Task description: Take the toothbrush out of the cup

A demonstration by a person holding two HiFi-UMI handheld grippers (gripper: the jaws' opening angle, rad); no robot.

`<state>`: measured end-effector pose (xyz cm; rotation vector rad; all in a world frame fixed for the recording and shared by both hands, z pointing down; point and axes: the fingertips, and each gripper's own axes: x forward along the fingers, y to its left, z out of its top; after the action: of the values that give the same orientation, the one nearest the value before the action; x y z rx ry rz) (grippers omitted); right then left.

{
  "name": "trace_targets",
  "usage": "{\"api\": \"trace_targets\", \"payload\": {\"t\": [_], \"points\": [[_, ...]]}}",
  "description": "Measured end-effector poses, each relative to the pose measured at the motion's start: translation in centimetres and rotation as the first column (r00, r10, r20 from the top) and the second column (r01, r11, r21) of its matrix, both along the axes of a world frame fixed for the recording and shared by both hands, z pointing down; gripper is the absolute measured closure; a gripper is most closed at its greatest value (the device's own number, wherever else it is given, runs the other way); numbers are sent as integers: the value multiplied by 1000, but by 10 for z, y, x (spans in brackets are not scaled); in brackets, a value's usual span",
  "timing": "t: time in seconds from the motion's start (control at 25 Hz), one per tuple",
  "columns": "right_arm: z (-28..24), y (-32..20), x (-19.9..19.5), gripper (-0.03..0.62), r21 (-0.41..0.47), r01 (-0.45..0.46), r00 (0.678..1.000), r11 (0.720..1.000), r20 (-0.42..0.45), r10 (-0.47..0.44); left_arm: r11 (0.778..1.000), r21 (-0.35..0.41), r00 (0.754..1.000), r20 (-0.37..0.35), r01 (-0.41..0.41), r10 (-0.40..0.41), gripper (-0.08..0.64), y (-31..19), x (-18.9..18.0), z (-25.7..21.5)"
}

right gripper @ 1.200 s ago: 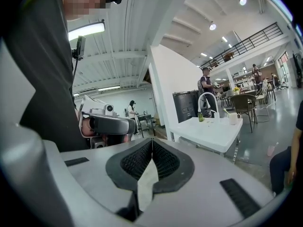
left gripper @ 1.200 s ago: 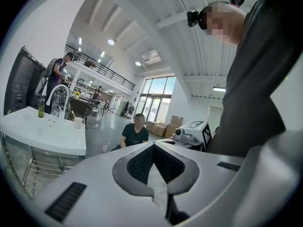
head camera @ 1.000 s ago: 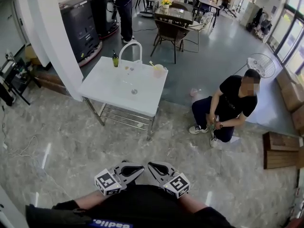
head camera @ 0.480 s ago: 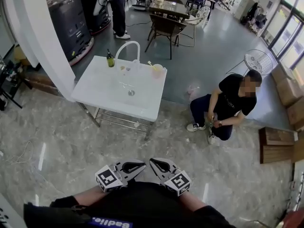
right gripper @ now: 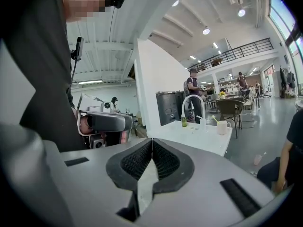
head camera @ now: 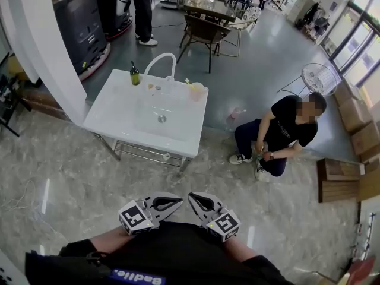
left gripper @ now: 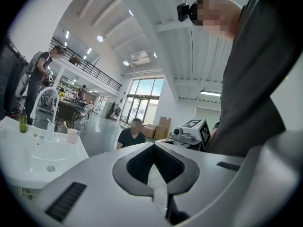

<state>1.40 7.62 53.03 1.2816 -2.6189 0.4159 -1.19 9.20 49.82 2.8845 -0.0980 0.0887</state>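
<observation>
A pale cup (head camera: 197, 91) with a toothbrush (head camera: 189, 81) leaning out of it stands at the far right corner of a white sink table (head camera: 119, 114). The left gripper view also catches the cup (left gripper: 72, 135), and the right gripper view shows the same cup (right gripper: 221, 127). Both grippers are held close to my body, far from the table. My left gripper (head camera: 180, 200) is shut and empty, its tips meeting (left gripper: 153, 145). My right gripper (head camera: 191, 196) is shut and empty as well (right gripper: 152, 140).
On the table are a curved white faucet (head camera: 161, 64) and a green bottle (head camera: 135, 75). A person (head camera: 279, 135) crouches on the floor right of the table. A white pillar (head camera: 47, 52) stands at the left, a fan (head camera: 317, 79) and wooden boards (head camera: 341, 180) at the right.
The sink table has come nearer and shifted slightly left in the head view. Both grippers stay shut side by side in front of my body.
</observation>
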Motion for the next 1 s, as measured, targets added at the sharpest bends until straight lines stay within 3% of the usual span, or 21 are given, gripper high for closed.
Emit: {"api": "trace_targets", "payload": {"t": [0.64,1.0], "points": [[-9,-58,-13,580,39,-43,999,998,1,43,999,-1,997,-47,-53,53,554,-54,-13,-14],[-10,-77,10,580,69,27,999,997,29,-29,999,15,998,-47,38,-37,554,-73,9,-19]]}}
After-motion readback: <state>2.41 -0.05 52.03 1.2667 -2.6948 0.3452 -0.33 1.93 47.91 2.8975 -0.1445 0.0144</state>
